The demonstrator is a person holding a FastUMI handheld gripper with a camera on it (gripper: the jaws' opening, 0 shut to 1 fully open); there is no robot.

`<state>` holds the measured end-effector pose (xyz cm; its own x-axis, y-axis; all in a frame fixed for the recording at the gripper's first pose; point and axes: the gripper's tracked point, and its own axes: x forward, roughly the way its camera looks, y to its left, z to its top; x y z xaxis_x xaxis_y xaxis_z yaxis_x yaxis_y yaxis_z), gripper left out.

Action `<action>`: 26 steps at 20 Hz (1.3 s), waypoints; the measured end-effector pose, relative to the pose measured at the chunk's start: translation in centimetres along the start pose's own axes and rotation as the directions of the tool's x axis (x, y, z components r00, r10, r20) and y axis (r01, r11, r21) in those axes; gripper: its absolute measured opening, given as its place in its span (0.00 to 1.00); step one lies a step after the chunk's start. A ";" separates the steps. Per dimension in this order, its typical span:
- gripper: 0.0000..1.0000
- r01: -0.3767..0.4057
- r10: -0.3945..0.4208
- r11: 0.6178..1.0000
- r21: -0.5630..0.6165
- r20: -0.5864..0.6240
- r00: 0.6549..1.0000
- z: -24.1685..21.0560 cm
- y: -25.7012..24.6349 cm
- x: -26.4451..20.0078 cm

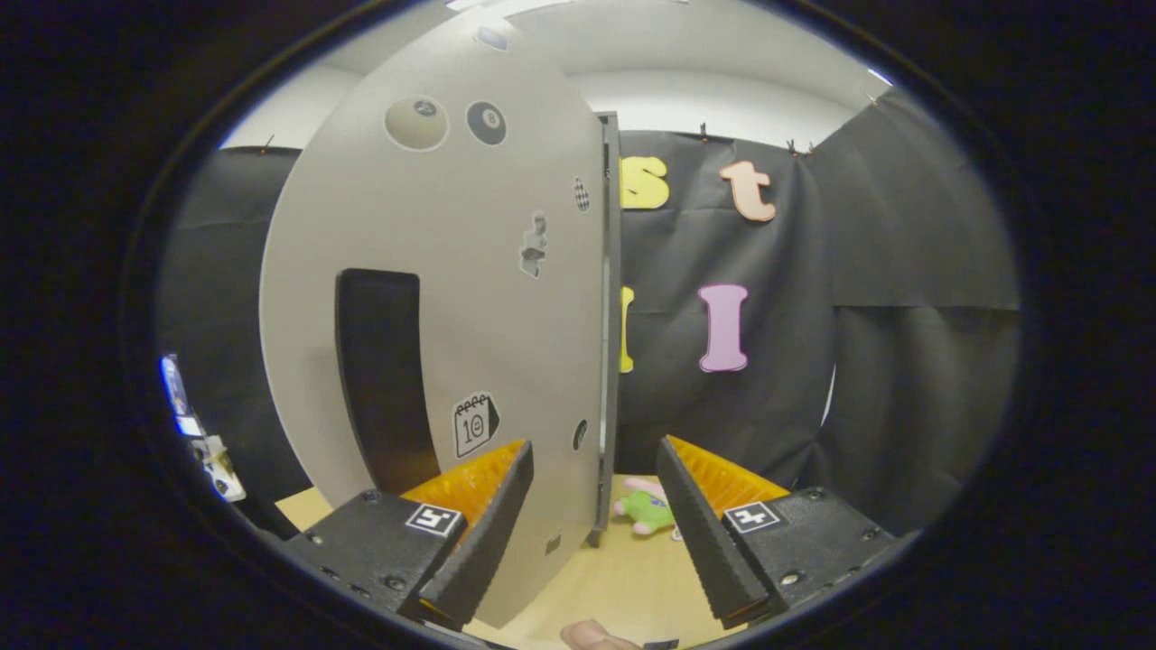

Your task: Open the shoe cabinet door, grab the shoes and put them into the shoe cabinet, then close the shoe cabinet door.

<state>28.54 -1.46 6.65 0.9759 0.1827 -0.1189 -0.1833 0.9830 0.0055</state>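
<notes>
A calendar sticker (pixel 474 423) on the shoe cabinet door (pixel 452 298), at about 11 o'clock just beyond the spread fingers of the gripper (pixel 591 469), reads "10", and near the door's top, at 12 o'clock, a dark billiard-ball sticker (pixel 486 123) shows "8".

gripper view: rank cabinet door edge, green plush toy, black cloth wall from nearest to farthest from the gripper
The gripper is open, its fingers holding nothing.
1. cabinet door edge: between the fingers, just ahead, standing upright.
2. green plush toy: on the wooden surface beyond the door edge, nearer the right finger.
3. black cloth wall: farthest, behind the toy.
</notes>
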 end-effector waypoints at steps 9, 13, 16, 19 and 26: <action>0.91 0.031 -0.030 0.999 0.033 -0.003 1.000 -1.1 8.4 3.7; 0.94 -0.050 0.051 0.997 0.053 -0.018 0.999 -2.5 14.6 5.8; 0.98 -0.069 0.070 0.996 0.061 -0.014 0.997 -3.3 16.9 5.5; 0.98 -0.058 0.057 0.996 0.070 0.013 0.998 -3.0 17.2 4.3; 0.98 -0.037 0.034 0.998 0.051 0.067 0.997 0.0 17.3 0.9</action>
<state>26.27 15.71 6.64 0.9748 0.2167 -0.0523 -0.2134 0.9751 0.0608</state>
